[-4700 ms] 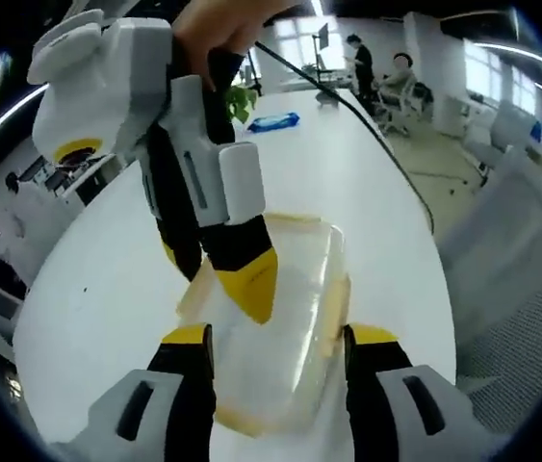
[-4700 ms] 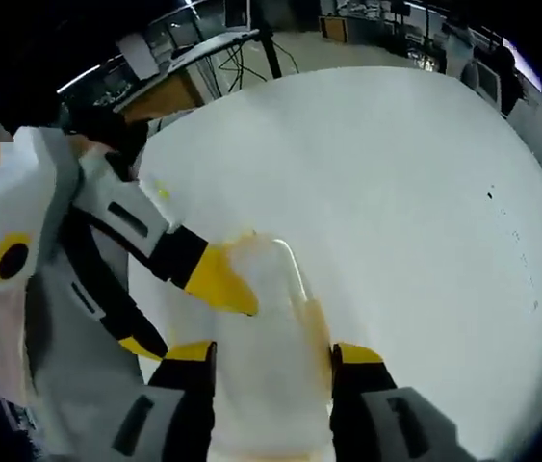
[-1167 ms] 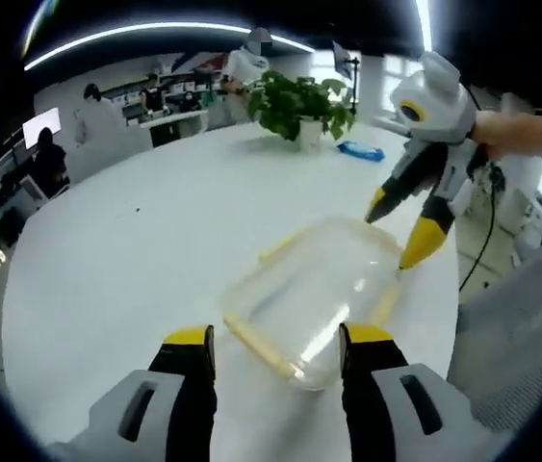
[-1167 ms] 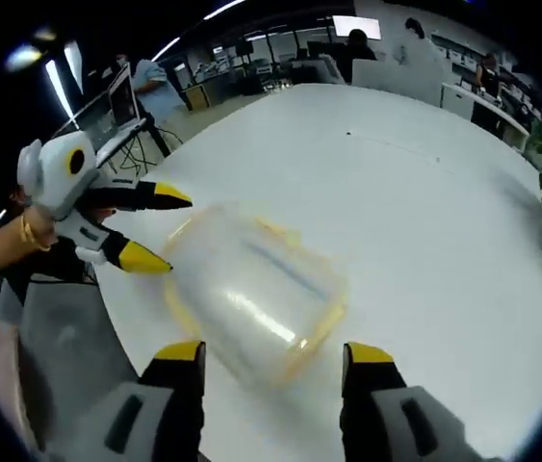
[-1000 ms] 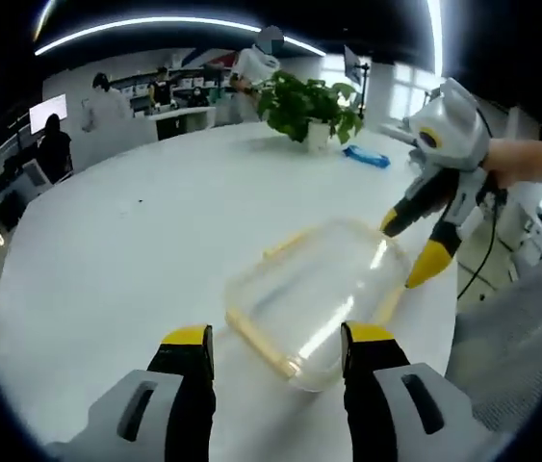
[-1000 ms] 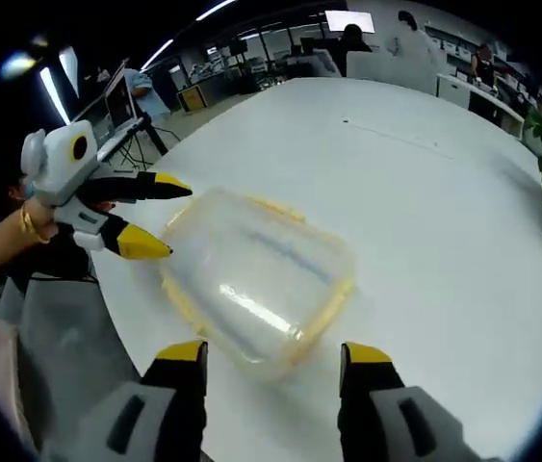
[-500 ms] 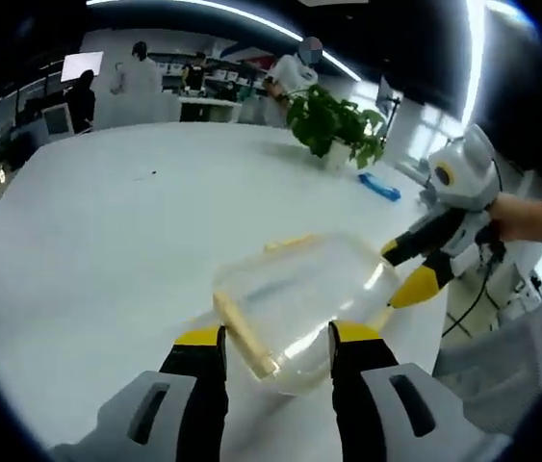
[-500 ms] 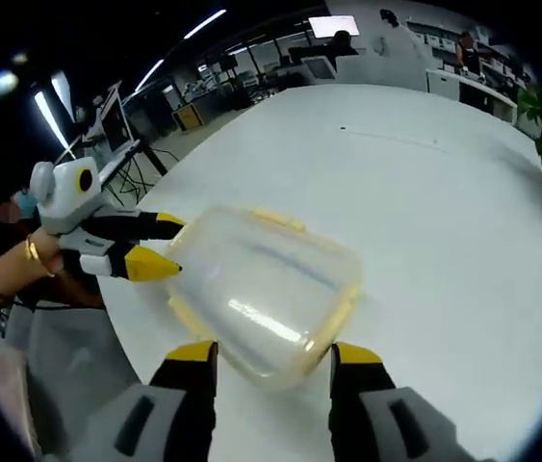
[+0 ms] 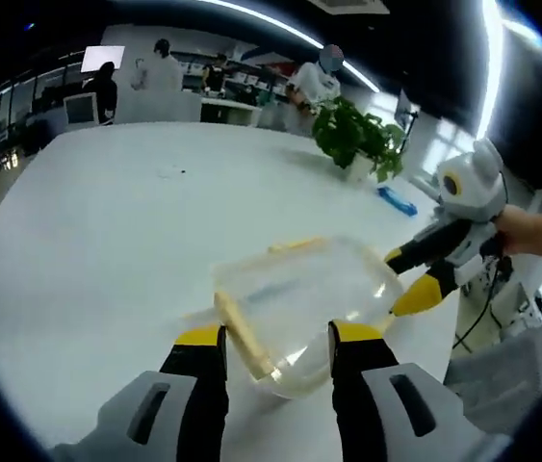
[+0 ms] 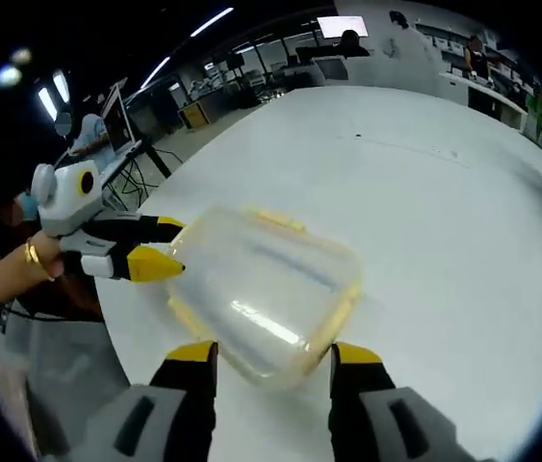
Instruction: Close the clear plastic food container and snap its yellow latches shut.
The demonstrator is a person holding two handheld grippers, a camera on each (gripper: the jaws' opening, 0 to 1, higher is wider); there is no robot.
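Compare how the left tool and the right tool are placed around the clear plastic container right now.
The left tool has its yellow-tipped jaws open, straddling one end of the clear plastic food container with yellow latches. The right tool also stands open, straddling the opposite end, its jaw tips by that end's corner. In the left gripper view a yellow latch lies between the left tool's jaws. Both have grey bodies, and neither is shut on the container.

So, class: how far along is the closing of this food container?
Done: the lid sits on the clear container. In hand: both open grippers, left gripper and right gripper, straddle opposite ends. Left: whether the yellow latches are snapped cannot be told; pressing them probably remains.
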